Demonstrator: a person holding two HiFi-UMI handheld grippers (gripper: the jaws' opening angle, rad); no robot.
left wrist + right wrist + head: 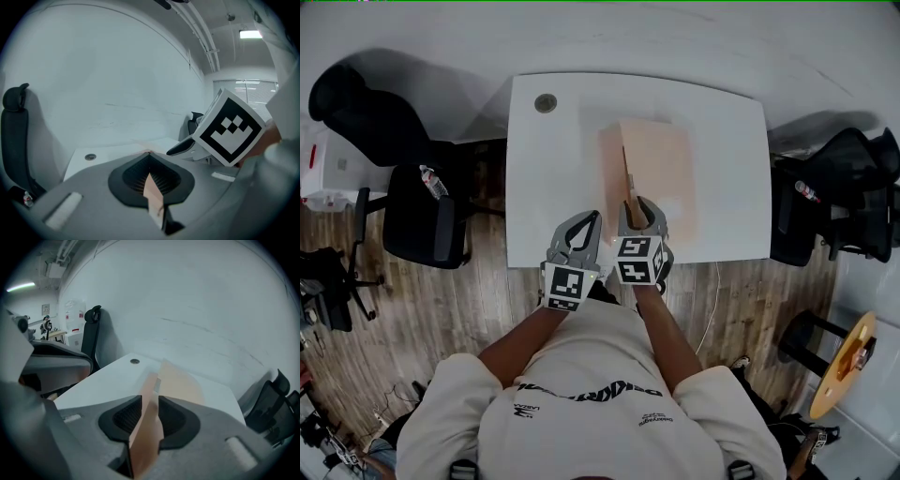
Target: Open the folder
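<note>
A peach folder (pixel 661 173) lies on the white table (pixel 548 187), right of the middle. One cover (pixel 628 180) stands up on edge along its left part. My right gripper (pixel 639 208) is shut on that cover's near end; in the right gripper view the cover (pixel 146 432) runs upright between the jaws, with the rest of the folder (pixel 180 383) flat beyond. My left gripper (pixel 594 219) sits just left of it at the folder's near left edge. In the left gripper view a narrow peach strip (pixel 153 197) of the folder is pinched between the shut jaws.
A round cable grommet (pixel 546 103) is set in the table's far left corner. Black office chairs stand at the left (pixel 422 220) and at the right (pixel 853 183) of the table. A yellow round stool (pixel 846 364) stands on the wooden floor at the lower right.
</note>
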